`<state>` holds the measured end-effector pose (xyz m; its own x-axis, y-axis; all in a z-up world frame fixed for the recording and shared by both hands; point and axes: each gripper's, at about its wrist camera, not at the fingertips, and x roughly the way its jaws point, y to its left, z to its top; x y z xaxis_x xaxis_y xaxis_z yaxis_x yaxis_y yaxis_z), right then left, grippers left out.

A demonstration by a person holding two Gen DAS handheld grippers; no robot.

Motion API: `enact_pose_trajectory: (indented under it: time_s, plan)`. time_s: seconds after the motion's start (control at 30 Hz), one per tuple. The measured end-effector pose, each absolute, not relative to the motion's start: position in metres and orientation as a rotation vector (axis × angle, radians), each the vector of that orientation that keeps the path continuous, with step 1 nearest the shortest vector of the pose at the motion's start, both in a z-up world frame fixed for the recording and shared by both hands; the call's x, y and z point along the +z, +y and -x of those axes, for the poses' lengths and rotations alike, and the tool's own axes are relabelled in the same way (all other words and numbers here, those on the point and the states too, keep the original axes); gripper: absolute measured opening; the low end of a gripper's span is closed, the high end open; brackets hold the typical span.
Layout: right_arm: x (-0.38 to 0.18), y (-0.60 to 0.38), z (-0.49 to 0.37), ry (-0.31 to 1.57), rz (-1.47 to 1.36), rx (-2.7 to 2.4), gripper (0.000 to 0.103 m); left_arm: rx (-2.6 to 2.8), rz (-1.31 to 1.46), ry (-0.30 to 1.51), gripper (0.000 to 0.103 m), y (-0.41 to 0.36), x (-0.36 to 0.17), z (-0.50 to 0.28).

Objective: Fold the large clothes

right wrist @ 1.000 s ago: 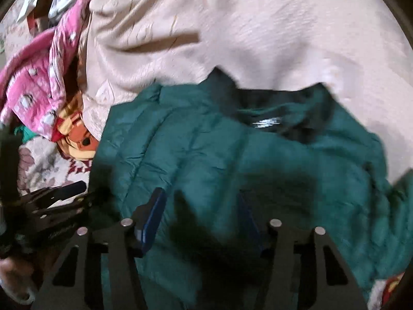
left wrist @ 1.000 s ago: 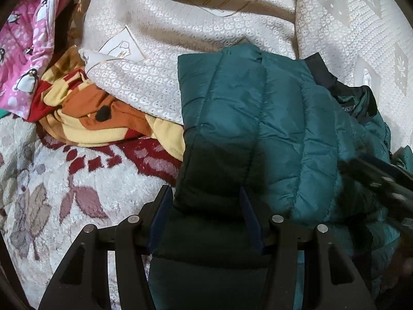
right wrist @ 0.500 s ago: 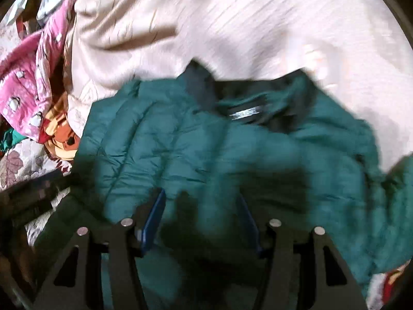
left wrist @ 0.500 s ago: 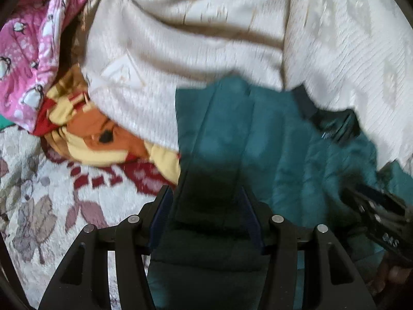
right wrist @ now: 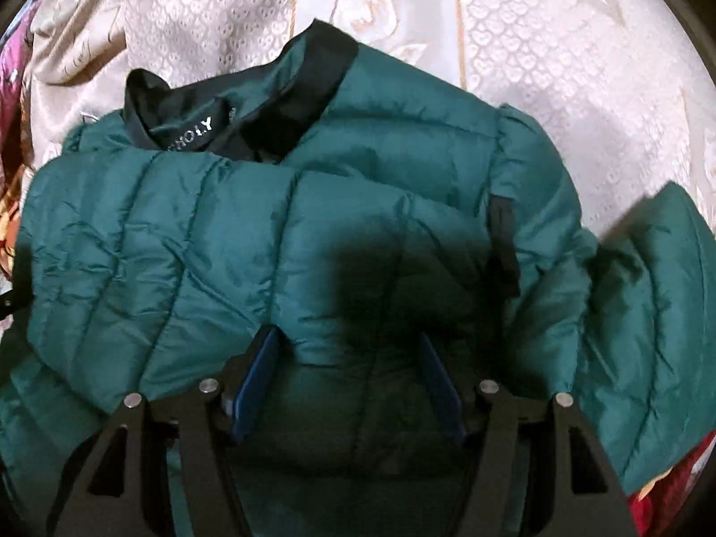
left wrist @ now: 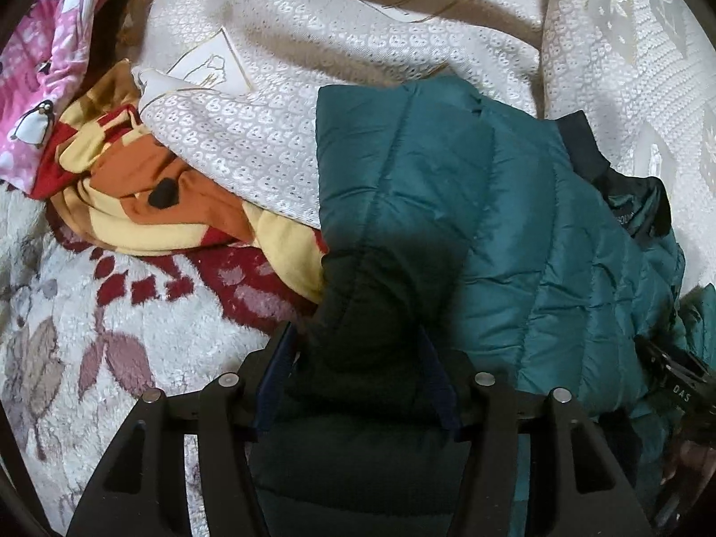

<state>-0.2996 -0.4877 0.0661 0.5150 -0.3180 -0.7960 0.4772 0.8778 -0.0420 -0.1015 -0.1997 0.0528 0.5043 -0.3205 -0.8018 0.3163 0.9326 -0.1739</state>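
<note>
On the cream bedspread (left wrist: 358, 103), your left gripper (left wrist: 355, 373) and right gripper (right wrist: 349, 371), jaws just easing wider, straddle the teal jacket (right wrist: 380, 223); release evenly, flattening the fold.

We hold a gripper in each hand, both angled steeply downward. Our left gripper (left wrist: 355, 358) has its two black fingers with blue pads (left wrist: 275, 380) set apart, and padded teal fabric fills the space between them; its jaws have just been opening. Our right gripper (right wrist: 349, 362) is posed the same way, blue pads (right wrist: 253, 385) spread with fabric bunched between, and its jaws have likewise just been opening. Seen from the left gripper, the right one appears low at the right edge.
</note>
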Motion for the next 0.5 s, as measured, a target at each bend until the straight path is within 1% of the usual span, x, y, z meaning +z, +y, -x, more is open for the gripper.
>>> enact_pose_trajectory:
  time_s: [0.1, 0.23, 0.3, 0.37, 0.43, 0.5]
  plan:
    - [0.069, -0.487, 0.3, 0.91, -0.184, -0.489, 0.067, -0.383, 0.004, 0.966, 0.039, -0.197, 0.054, 0.102]
    - [0.089, -0.468, 0.316, 0.864, -0.192, -0.511, 0.068, -0.369, -0.012, 0.94, 0.039, -0.197, 0.06, 0.11]
    - [0.101, -0.456, 0.325, 0.839, -0.202, -0.497, 0.07, -0.369, -0.016, 0.909, 0.039, -0.193, 0.068, 0.117]
    - [0.112, -0.443, 0.327, 0.821, -0.224, -0.446, 0.076, -0.38, -0.002, 0.88, 0.039, -0.19, 0.077, 0.123]
    - [0.119, -0.431, 0.319, 0.818, -0.246, -0.39, 0.079, -0.389, 0.015, 0.86, 0.039, -0.188, 0.083, 0.127]
    - [0.12, -0.427, 0.309, 0.822, -0.261, -0.356, 0.079, -0.39, 0.005, 0.854, 0.039, -0.189, 0.084, 0.129]
